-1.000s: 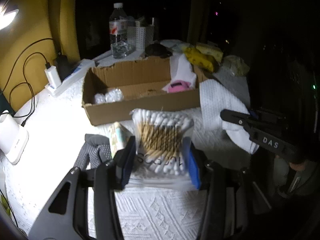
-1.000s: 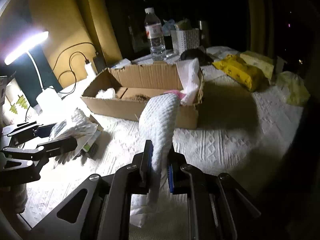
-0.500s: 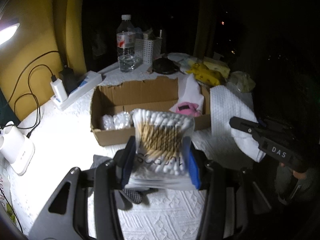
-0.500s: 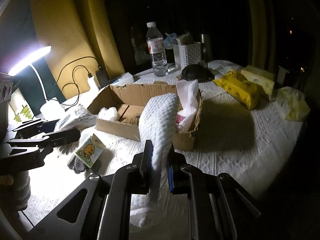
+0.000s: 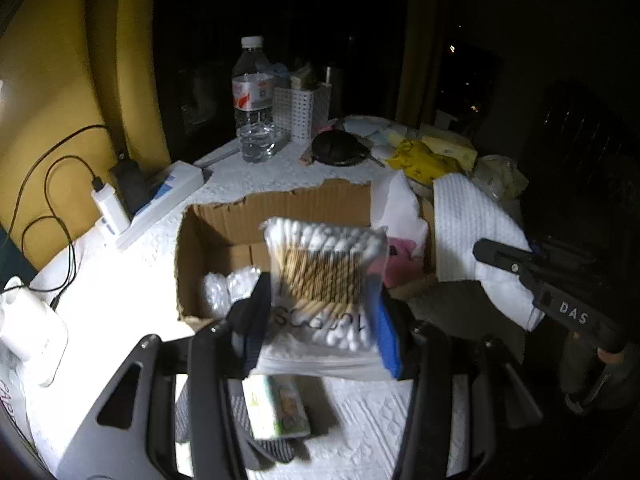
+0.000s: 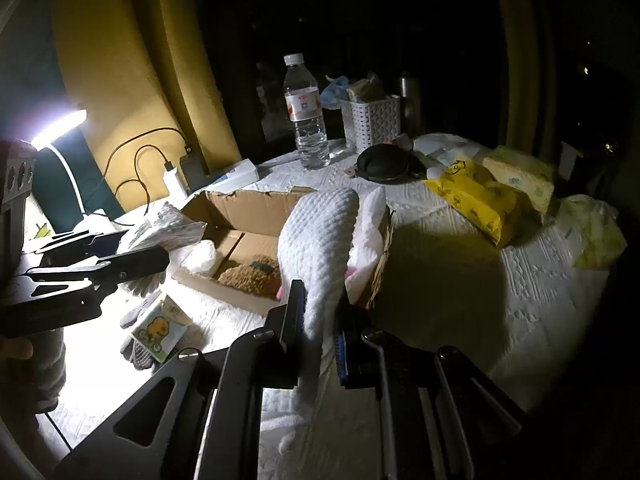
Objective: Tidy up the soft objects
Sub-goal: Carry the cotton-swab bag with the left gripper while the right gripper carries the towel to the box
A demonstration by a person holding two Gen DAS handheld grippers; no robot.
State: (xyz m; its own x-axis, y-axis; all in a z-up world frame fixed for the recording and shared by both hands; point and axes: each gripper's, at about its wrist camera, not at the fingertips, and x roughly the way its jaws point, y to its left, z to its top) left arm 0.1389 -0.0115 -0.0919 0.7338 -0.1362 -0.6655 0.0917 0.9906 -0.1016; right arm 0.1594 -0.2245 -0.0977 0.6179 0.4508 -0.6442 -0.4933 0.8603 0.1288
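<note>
cotton swab pack clamped in my left gripper, pads on both sides, held in the air right at the near edge of the cardboard box. white towel pinched in my right gripper, fingers nearly together on the cloth, its free end draped toward the box's right end. change over the last second: both hands have come up and in toward the box. earlier the swab pack sat in front of the near wall with the glove and small yellow-green carton beside it; now that carton lies on the bench below my left fingers and the pack overlaps the box opening. grips unchanged. my read: both items are on the way to the drop, neither released yet. box contents: crinkly clear-wrapped bundle at the left, something brown and fuzzy on the floor, pink item and white cloth at the right end. middle looks free. white basket at the back holds packets, can't tell what.
</note>
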